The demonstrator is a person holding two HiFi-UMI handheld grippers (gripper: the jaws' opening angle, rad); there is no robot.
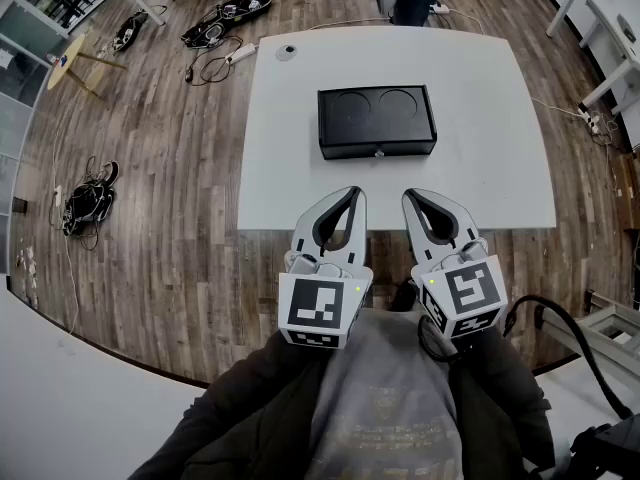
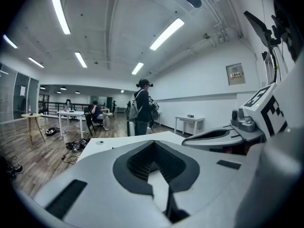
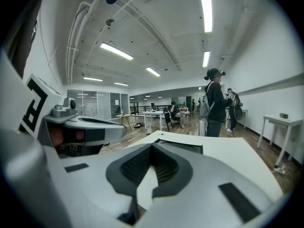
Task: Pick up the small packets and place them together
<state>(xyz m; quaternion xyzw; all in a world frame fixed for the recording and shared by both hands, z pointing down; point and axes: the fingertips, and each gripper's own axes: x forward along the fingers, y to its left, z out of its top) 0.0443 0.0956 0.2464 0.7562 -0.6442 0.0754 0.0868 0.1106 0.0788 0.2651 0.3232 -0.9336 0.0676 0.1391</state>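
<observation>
No small packets show in any view. A black box (image 1: 377,121) with two round recesses in its lid lies in the middle of the white table (image 1: 300,168); its near edge shows in the right gripper view (image 3: 183,147). My left gripper (image 1: 352,194) (image 2: 153,144) hovers at the table's near edge, shut, with nothing between its jaws. Beside it my right gripper (image 1: 412,197) (image 3: 153,145) is also shut and empty. Each gripper shows in the other's view: the right gripper (image 2: 223,136), the left gripper (image 3: 90,122).
A small round grey thing (image 1: 287,52) sits at the table's far left corner. A person (image 2: 142,109) (image 3: 213,103) stands at the far side of the table. Cables and gear (image 1: 225,13) lie on the wooden floor at left. Other white tables (image 1: 605,28) stand at right.
</observation>
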